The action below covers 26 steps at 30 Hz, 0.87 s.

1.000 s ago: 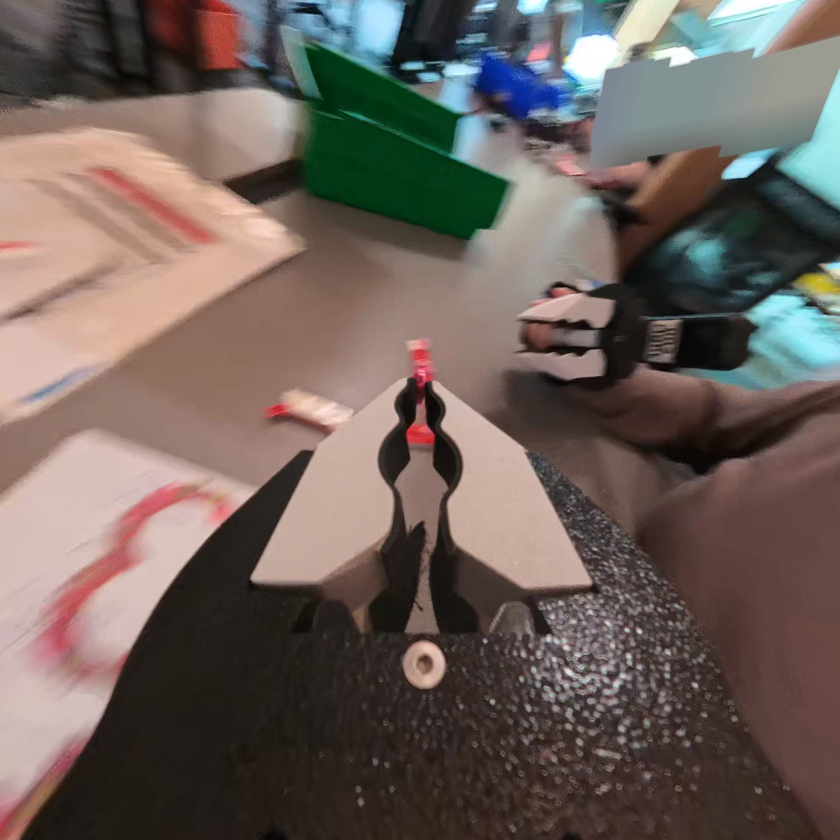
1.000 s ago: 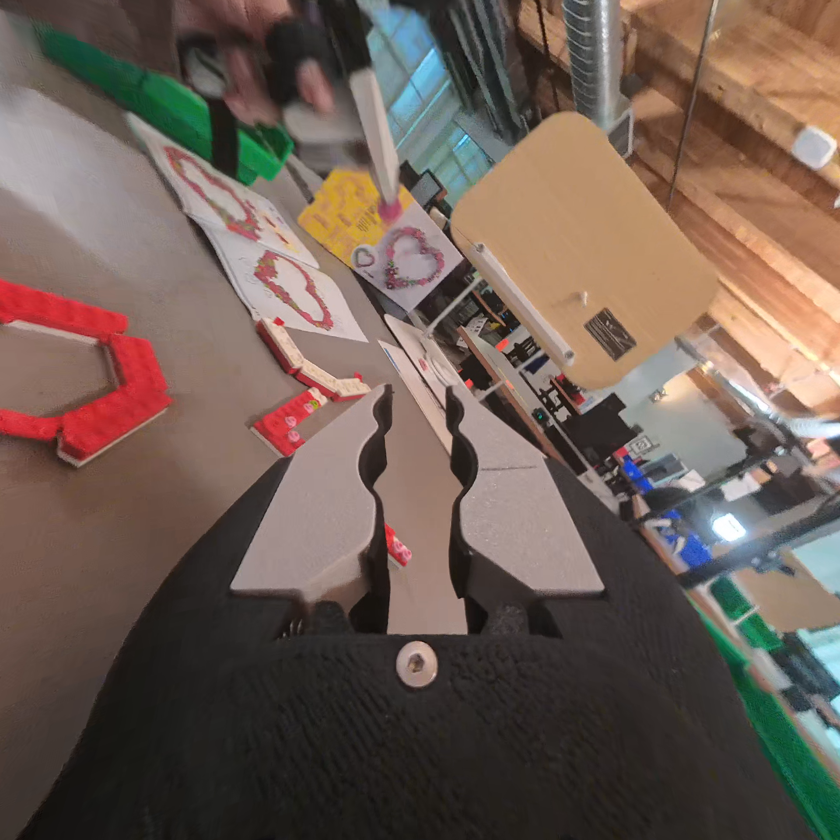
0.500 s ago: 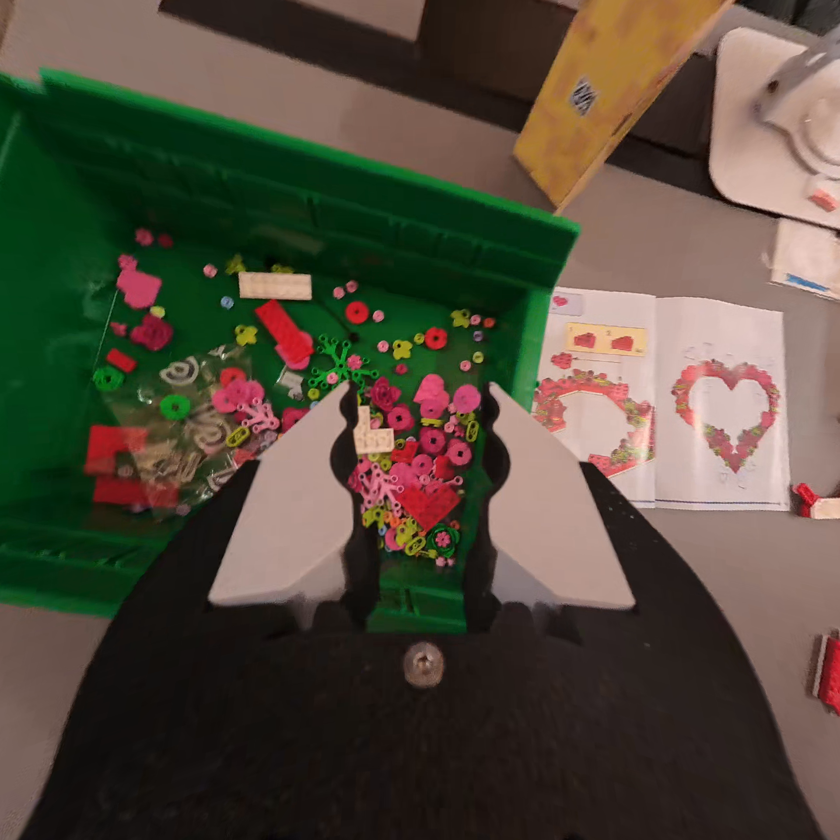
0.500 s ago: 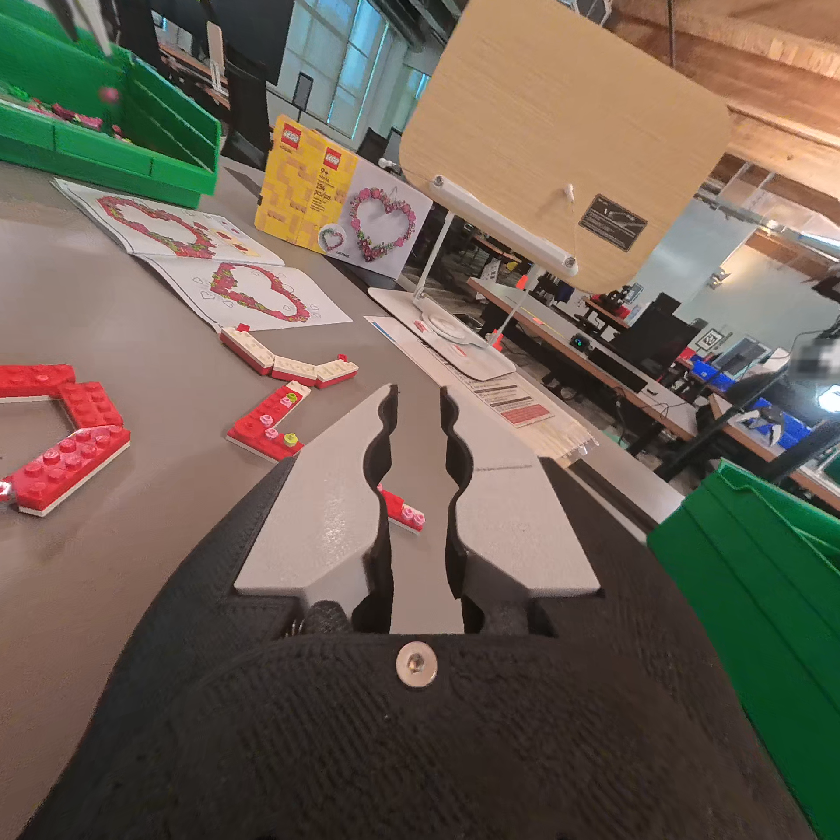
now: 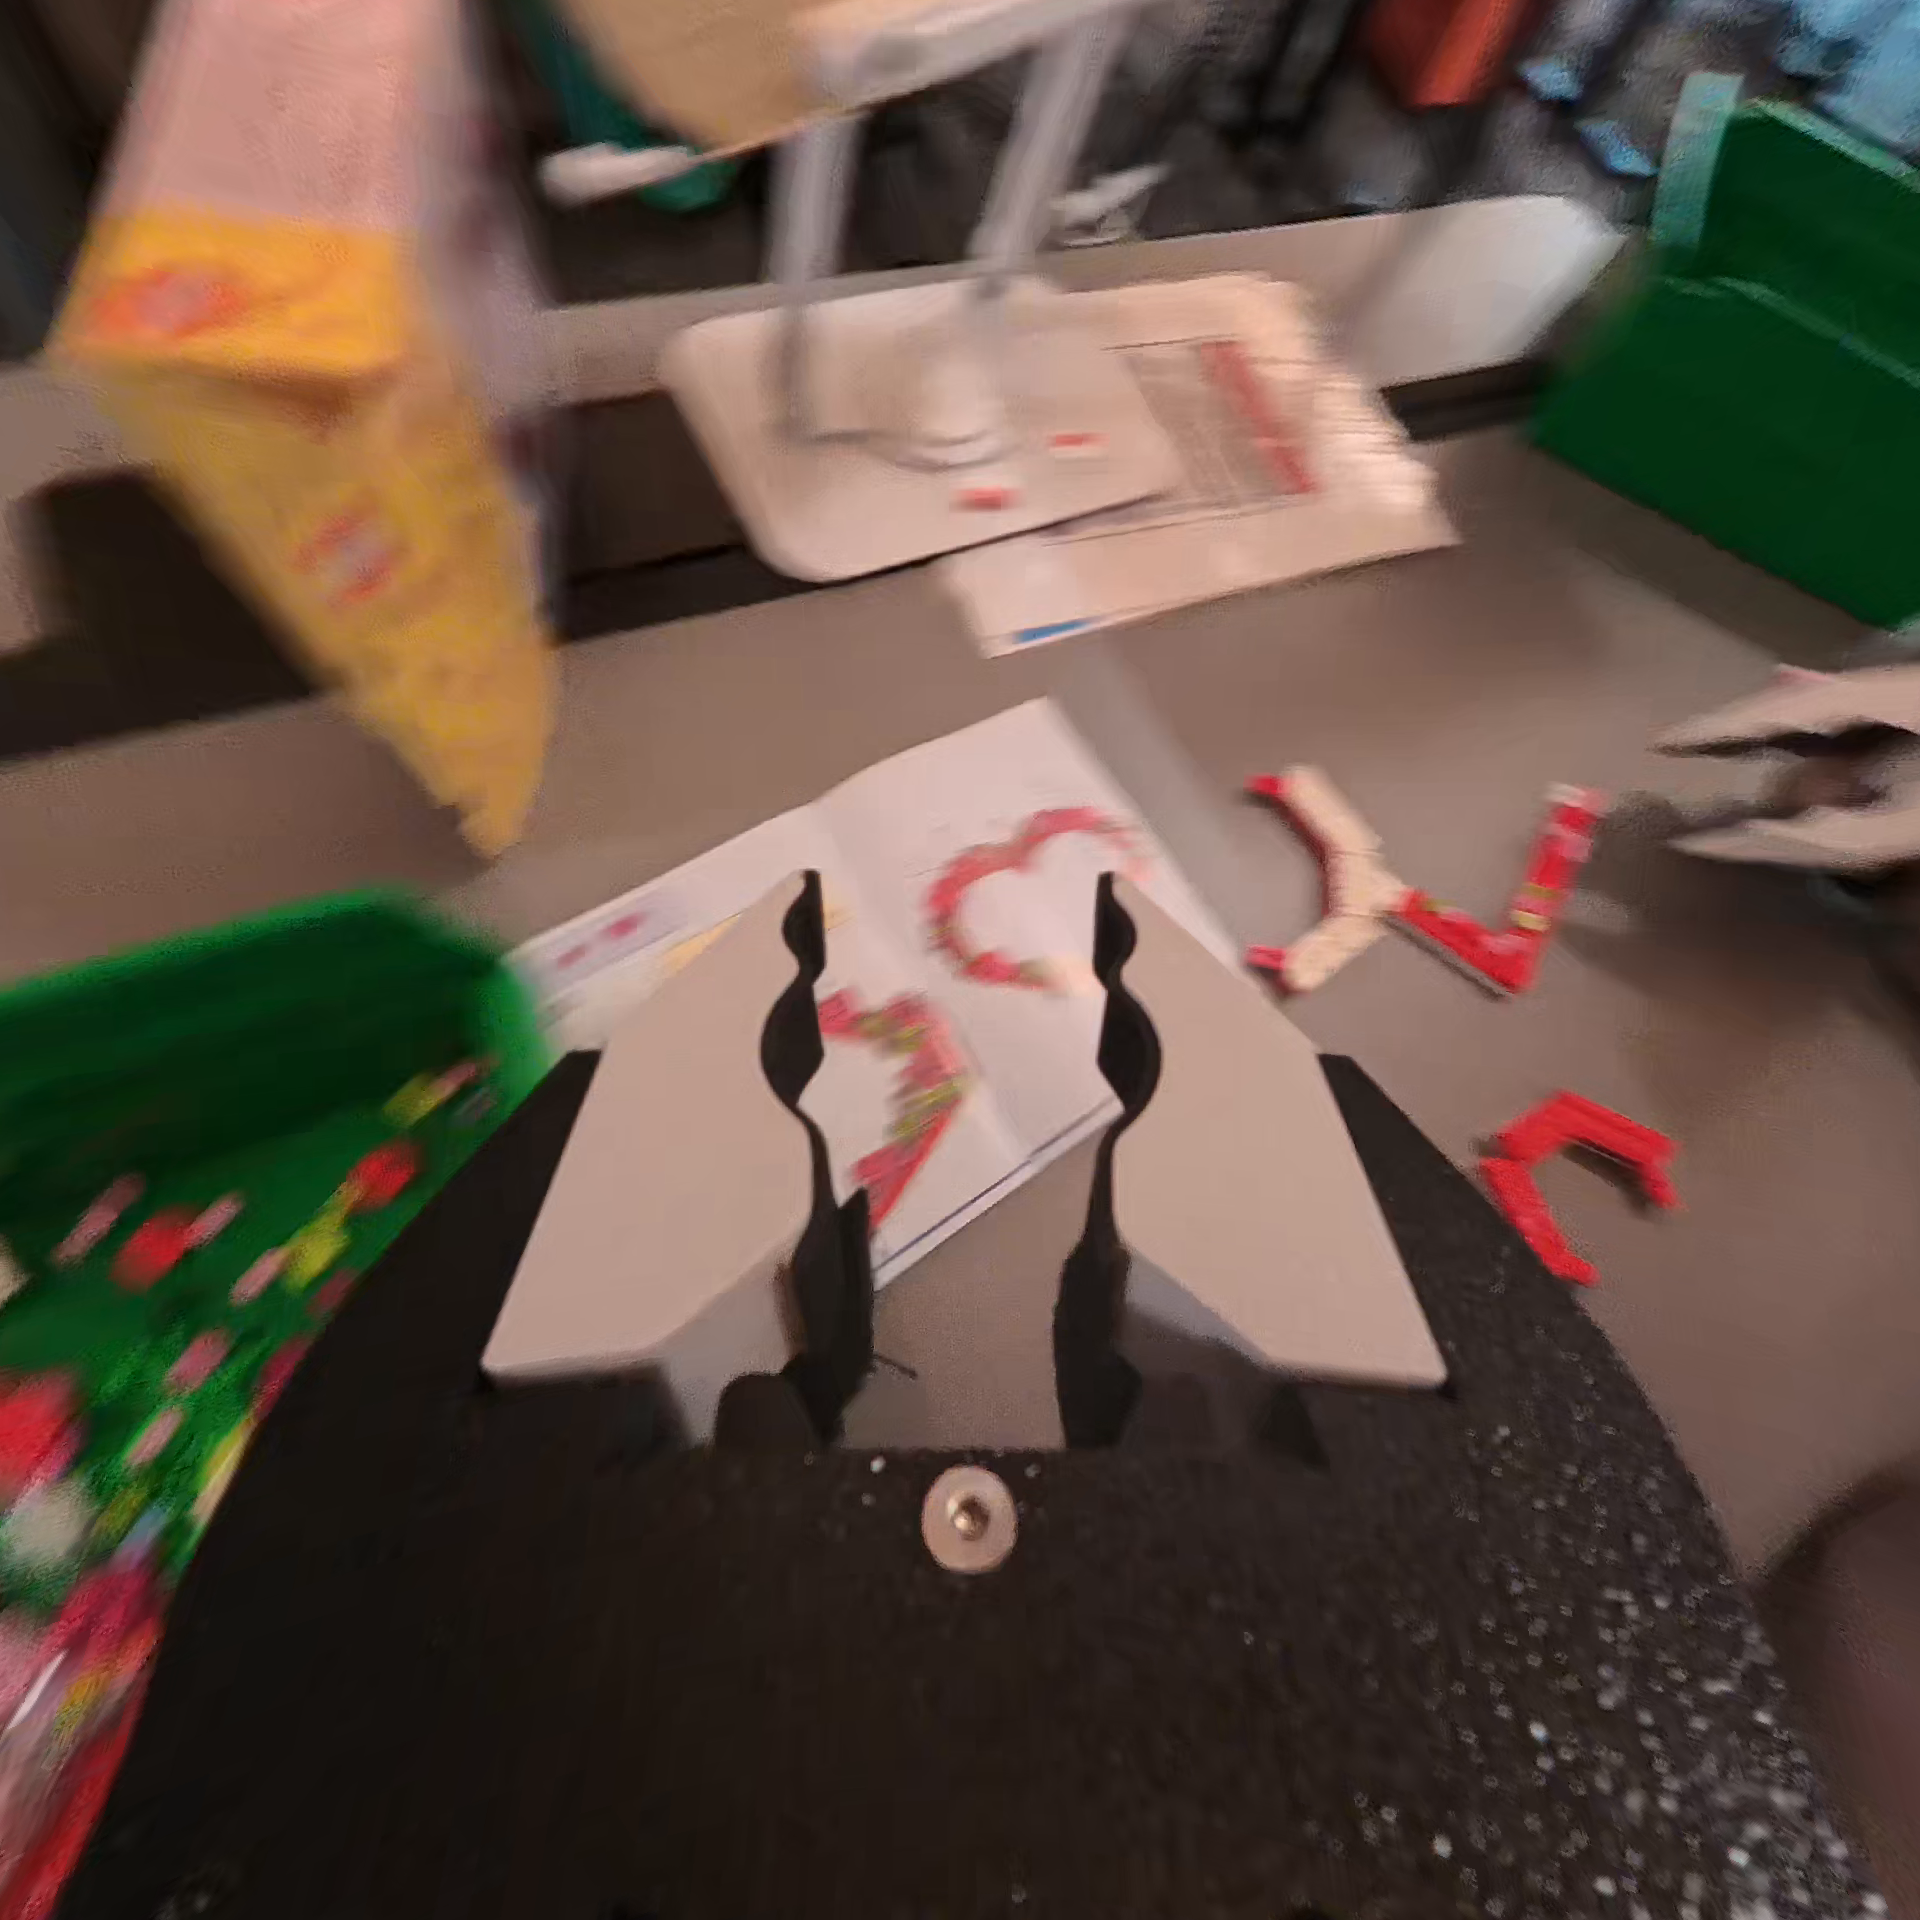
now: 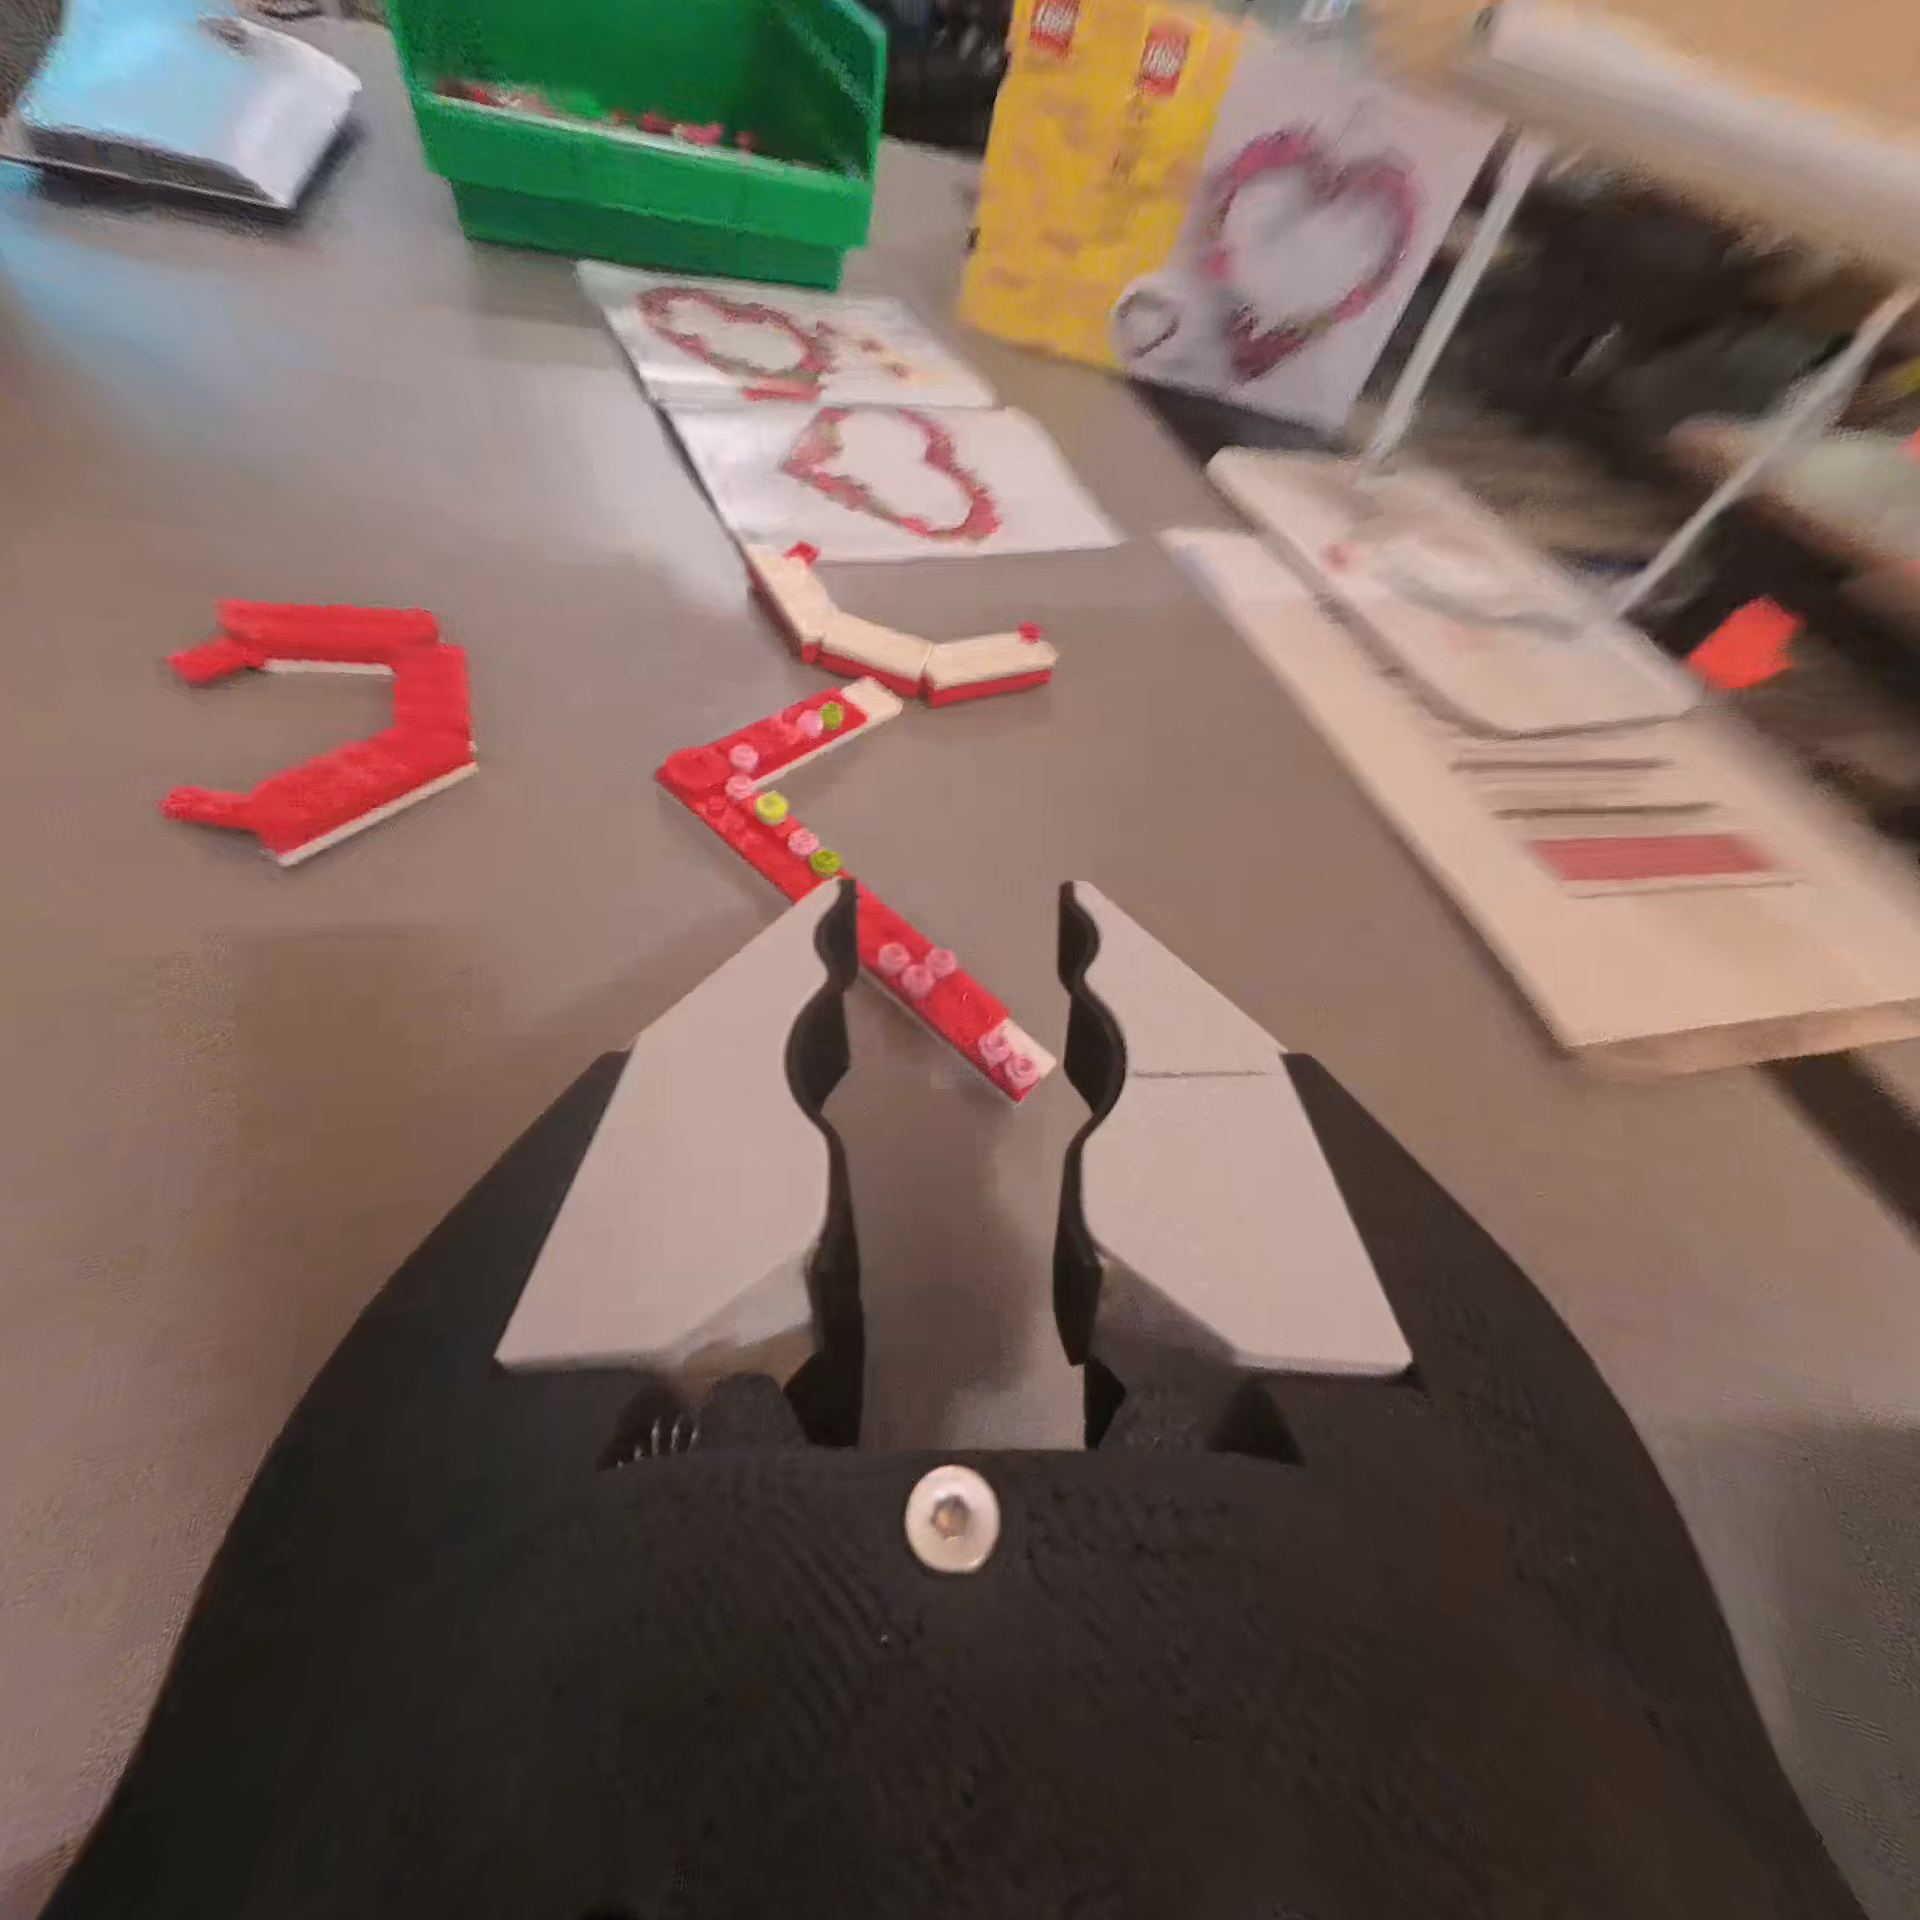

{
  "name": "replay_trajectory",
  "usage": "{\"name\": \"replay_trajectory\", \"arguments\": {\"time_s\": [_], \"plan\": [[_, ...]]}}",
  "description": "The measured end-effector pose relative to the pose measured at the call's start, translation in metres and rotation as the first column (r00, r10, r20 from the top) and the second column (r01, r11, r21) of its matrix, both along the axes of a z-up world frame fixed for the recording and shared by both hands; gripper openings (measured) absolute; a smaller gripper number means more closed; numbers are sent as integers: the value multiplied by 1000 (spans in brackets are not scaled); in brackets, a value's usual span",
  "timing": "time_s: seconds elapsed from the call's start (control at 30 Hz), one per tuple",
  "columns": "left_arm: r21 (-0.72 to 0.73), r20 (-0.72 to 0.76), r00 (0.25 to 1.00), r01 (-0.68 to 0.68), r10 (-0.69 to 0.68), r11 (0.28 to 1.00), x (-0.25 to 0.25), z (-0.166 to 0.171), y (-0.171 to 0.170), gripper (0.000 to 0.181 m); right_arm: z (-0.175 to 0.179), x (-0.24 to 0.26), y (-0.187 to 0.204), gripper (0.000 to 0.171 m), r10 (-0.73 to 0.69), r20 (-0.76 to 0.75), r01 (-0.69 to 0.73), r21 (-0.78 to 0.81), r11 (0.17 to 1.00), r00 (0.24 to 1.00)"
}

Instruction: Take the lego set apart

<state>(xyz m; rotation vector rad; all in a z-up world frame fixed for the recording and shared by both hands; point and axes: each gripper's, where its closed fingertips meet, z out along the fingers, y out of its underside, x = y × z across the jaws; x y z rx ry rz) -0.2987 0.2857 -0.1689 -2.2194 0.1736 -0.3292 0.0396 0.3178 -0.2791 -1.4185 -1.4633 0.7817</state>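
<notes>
The lego heart frame lies in pieces on the grey table. In the right wrist view a red angled strip with small pink and green studs [image 6: 800, 821] reaches between my fingers, a white-topped curved piece [image 6: 894, 649] lies behind it, and a red C-shaped piece [image 6: 343, 727] lies left. My right gripper [image 6: 956, 899] is open and empty just above the strip's near end. My left gripper [image 5: 956, 894] is open and empty over the open booklet [image 5: 966, 997], beside the green bin [image 5: 208, 1122] of loose parts. The same pieces show blurred in the left wrist view [image 5: 1455, 914].
A yellow lego box [image 6: 1101, 177] stands behind the booklet [image 6: 873, 436]. A white stand base [image 6: 1455, 613] on papers lies right. The green bin [image 6: 644, 156] sits at the back. A second green bin [image 5: 1756, 416] is at the far right.
My left gripper dropped its small red piece, opened over the green bin, then swung right toward the booklet. My right gripper tilted down over the red strip and opened wider.
</notes>
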Motion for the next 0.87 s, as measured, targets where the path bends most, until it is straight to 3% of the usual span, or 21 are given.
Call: {"name": "replay_trajectory", "arguments": {"time_s": [0.03, 0.17, 0.33, 0.53, 0.8, 0.87], "plan": [[25, 8, 993, 114, -114, 993, 34, 1, 5, 48, -6, 0, 3, 39, 18, 36, -16, -53, 998, 999], [49, 5, 850, 526, -527, 849, 170, -21, 1, 47, -34, 5, 17, 42, 3, 216, 11, -60, 998, 976], [-34, -143, 651, 750, -746, 661, 279, -89, 0, 54, -44, 13, 7, 35, 28, 281, -1, -95, 995, 959], [-157, -151, 487, 847, -860, 507, 331, -147, 4, 56, -42, 22, -8, 21, 54, 268, -22, -120, 993, 962], [-184, -209, 403, 878, -891, 441, 336, -159, 8, 15, -42, 23, -19, 14, 146, 252, -78, -259, 963, 957], [-180, -196, 396, 885, -897, 430, 336, -159, 6, 13, -42, 24, -22, 14, 160, 247, -88, -279, 956, 956]]}}
